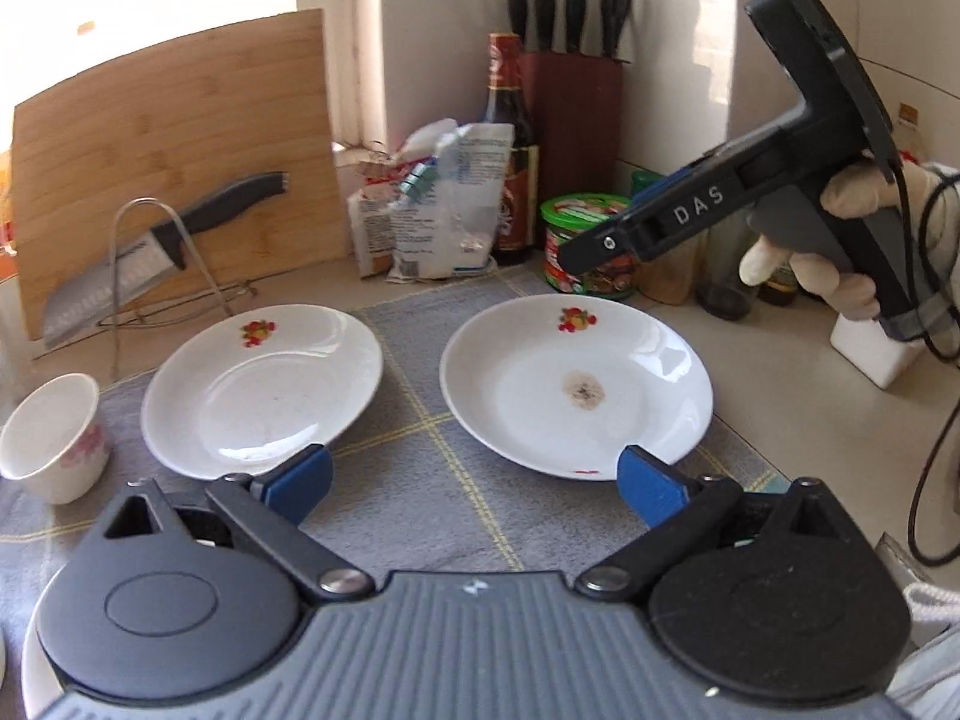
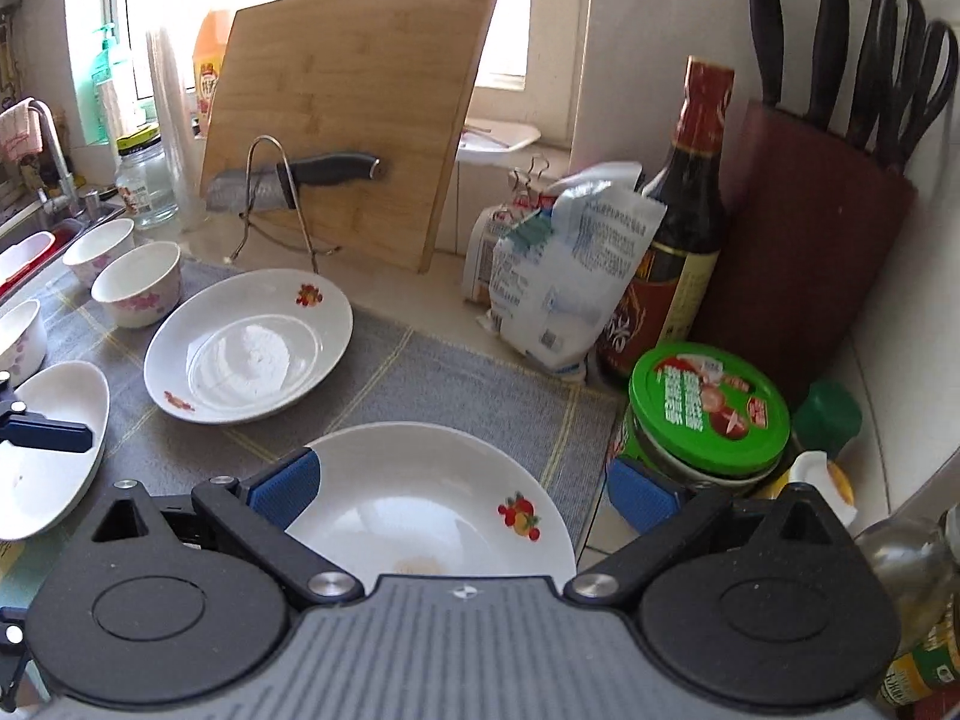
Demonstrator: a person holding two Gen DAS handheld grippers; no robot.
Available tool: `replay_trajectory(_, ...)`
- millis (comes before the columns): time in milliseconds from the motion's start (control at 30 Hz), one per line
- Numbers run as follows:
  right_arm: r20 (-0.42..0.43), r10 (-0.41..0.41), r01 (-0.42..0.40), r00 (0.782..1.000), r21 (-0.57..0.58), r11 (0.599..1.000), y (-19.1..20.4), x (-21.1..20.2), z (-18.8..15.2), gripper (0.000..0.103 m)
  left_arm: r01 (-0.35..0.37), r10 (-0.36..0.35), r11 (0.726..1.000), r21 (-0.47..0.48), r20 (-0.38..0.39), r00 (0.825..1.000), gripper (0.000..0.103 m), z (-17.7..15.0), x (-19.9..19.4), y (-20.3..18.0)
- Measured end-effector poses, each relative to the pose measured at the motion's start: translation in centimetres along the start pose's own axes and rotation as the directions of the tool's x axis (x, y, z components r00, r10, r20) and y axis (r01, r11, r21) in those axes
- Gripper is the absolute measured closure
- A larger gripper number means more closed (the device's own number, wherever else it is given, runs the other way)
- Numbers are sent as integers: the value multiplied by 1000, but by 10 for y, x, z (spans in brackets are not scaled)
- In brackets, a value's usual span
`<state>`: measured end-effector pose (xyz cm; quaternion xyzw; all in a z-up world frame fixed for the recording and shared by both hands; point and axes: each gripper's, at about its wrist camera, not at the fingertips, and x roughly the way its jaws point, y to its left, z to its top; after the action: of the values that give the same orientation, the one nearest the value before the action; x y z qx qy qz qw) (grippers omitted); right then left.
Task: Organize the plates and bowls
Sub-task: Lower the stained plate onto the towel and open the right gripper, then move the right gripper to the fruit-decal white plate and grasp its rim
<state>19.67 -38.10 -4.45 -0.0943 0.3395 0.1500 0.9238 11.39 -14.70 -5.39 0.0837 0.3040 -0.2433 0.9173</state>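
Plates: left wrist view, two plates side by side on the grey mat (image 1: 420,480), left plate (image 1: 264,396) and stained plate (image 1: 576,384). Left claw (image 1: 474,480) wide open, empty, above the mat between them. Bowl (image 1: 54,438) left of the mat.

Right wrist view: right claw (image 2: 462,492) wide open, empty, over the stained plate (image 2: 432,510); green-lidded jar (image 2: 708,408) seems just beside its right finger, risk of knocking it. Bowls (image 2: 138,291) beyond the mat's far-left corner.
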Motion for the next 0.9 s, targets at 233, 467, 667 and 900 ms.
replay_trajectory(233,25,29,-30,999,41,999,71,-3,-3,0,-123,125,986,-115,9,992,2,-22,-48,41)
replay_trajectory(467,-15,38,-37,999,59,998,141,-1,-18,0,-175,175,973,-152,-13,984,1,-53,-84,85)
replay_trajectory(667,-68,59,-55,996,55,997,189,9,-26,0,-152,147,978,-145,-47,988,1,-82,-101,117)
replay_trajectory(900,-97,60,-54,993,70,996,225,20,-28,0,-113,105,988,-109,-78,991,1,-106,-113,143)
